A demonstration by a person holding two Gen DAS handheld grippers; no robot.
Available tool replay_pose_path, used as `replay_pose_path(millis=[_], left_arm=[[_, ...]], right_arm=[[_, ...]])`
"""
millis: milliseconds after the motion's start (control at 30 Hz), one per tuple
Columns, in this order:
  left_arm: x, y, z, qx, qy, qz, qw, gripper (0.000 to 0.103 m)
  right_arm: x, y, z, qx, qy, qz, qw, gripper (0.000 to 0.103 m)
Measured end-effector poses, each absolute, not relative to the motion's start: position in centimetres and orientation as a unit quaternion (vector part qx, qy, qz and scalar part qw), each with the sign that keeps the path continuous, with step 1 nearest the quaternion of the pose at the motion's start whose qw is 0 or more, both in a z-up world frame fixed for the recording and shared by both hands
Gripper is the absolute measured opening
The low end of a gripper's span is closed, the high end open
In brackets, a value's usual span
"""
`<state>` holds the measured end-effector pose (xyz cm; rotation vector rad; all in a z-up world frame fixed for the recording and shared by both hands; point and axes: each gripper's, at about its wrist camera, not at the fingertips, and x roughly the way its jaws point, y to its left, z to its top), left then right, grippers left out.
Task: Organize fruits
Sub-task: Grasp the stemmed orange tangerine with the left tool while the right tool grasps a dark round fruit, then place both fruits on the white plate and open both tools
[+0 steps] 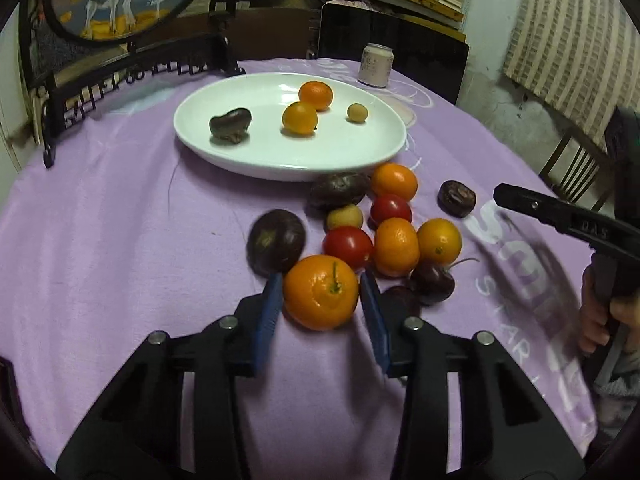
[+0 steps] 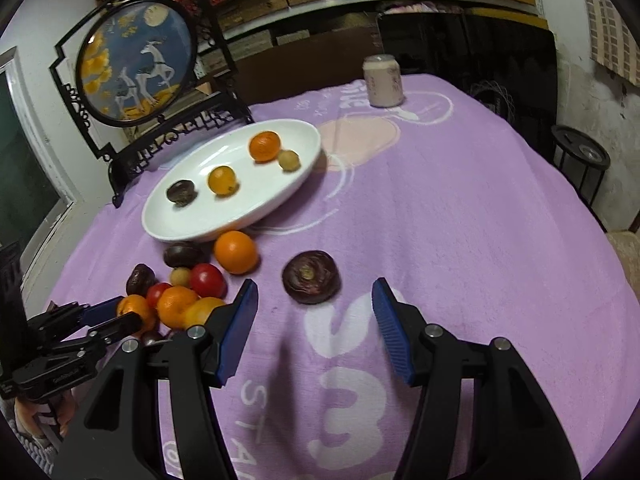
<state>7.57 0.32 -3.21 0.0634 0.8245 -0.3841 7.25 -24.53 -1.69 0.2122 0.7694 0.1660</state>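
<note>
The worktop [image 2: 460, 208] carries a white plate [image 1: 256, 156] with four fruits. My right tool [image 2: 314, 326] gapes wide, a dark fruit [image 2: 311, 277] just ahead of it. My left tool [image 1: 320, 306] brackets an orange [image 1: 321, 298] beside the pile; grip unclear.

In the left wrist view, a dark fruit [image 1: 400, 300] sits mostly hidden behind the left claw's [image 1: 322, 298] right finger. The right claw [image 1: 560, 216] is cut off by the frame's edge and motion-blurred. The can's [image 2: 383, 81] label is too small to read.
</note>
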Motion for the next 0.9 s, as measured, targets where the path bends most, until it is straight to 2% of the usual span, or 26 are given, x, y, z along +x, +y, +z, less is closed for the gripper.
replay_pose_path(millis=[500, 533, 633, 900], left_arm=[[7.0, 1.0, -2.5, 0.034, 0.385, -0.167, 0.907, 0.041], [7.0, 1.0, -2.5, 0.034, 0.386, -0.167, 0.907, 0.041], [7.0, 0.9, -2.5, 0.035, 0.387, -0.169, 0.906, 0.041], [8.2, 1.7, -0.4, 0.007, 0.374, -0.169, 0.912, 0.041]], right_arm=[[10.3, -22.9, -3.6, 0.053, 0.417, 0.066, 0.905, 0.059], [10.7, -22.8, -3.8, 0.047, 0.422, 0.064, 0.903, 0.056], [11.1, -22.0, -4.0, 0.023, 0.427, 0.075, 0.901, 0.039], [10.0, -22.2, -1.6, 0.044, 0.392, 0.099, 0.913, 0.038]])
